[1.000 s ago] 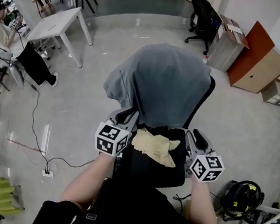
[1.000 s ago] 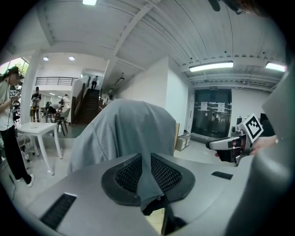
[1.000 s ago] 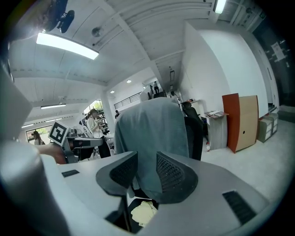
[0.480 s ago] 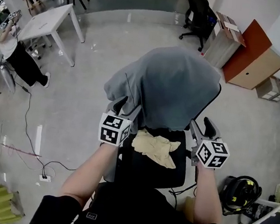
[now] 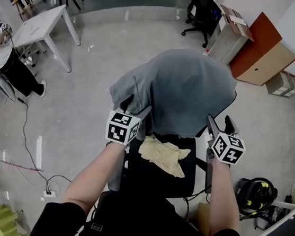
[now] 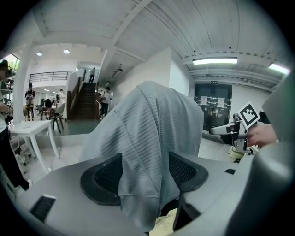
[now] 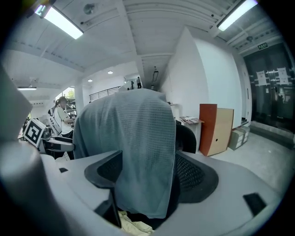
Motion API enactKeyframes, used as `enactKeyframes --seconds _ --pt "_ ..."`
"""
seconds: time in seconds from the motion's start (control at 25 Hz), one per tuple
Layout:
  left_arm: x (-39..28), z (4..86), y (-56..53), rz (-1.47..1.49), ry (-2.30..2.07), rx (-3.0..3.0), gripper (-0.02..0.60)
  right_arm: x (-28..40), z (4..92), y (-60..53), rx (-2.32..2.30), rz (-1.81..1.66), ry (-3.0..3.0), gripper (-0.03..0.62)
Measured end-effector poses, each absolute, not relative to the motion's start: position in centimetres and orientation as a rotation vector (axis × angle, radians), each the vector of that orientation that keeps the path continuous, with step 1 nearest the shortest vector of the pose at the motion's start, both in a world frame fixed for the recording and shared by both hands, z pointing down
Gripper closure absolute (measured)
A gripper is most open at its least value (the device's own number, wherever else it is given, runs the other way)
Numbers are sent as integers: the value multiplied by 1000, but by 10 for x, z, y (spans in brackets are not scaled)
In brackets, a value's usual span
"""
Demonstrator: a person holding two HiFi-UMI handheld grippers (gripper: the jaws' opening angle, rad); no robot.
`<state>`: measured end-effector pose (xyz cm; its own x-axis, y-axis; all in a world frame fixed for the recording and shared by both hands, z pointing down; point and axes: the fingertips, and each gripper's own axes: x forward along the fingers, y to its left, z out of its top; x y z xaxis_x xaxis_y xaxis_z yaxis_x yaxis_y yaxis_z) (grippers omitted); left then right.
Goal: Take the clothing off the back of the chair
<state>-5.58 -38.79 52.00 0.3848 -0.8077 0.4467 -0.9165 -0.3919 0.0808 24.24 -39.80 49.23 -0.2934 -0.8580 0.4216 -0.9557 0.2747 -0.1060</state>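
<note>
Clothing (image 5: 185, 90), a grey ribbed garment, hung draped over the back of the black office chair (image 5: 155, 182) in the head view, covering the backrest from top to seat. A crumpled yellow cloth (image 5: 164, 154) lay on the seat below its hem. The left gripper (image 5: 136, 107) stood at the garment's left edge and the right gripper (image 5: 220, 123) at its right edge, each with its jaws apart. A white table (image 5: 44, 22) stood well apart at the upper left

From the left gripper view, the left gripper (image 6: 145, 177) had just been opening its jaws, and the clothing (image 6: 147, 138) hung down between the two dark pads (image 6: 99, 179) without being pinched. The right gripper (image 6: 230, 131) showed beyond the garment at the right

From the right gripper view, the right gripper (image 7: 150, 177) had likewise just been opening, its jaws spread wide, with the clothing (image 7: 133, 147) hanging in the gap and the pads (image 7: 196, 177) not pressing on it. The chair (image 7: 186, 138) back showed just behind the fabric, the yellow cloth (image 7: 133, 227) beneath it, and the left gripper (image 7: 53, 145) at the far left
</note>
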Motion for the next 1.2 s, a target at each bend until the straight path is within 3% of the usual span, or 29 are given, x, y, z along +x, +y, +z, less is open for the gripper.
enactKeyframes --seconds 0.32,0.72,0.8,1.08,1.2 --pt "-39 507 -429 491 -1462 2394 284 276 497 -433 1752 478 -2183 198" --pt "-21 513 -447 443 -1433 2397 293 273 493 -450 1809 516 -2169 207" --pt "-27 512 -445 443 -1447 2392 337 270 490 -447 1803 506 -2178 240" --pt "-45 500 -430 419 -1438 2426 484 225 472 -432 1714 407 -2282 564" --pt "-54 489 -419 399 -1421 2476 527 196 462 -420 1675 364 -2349 572"
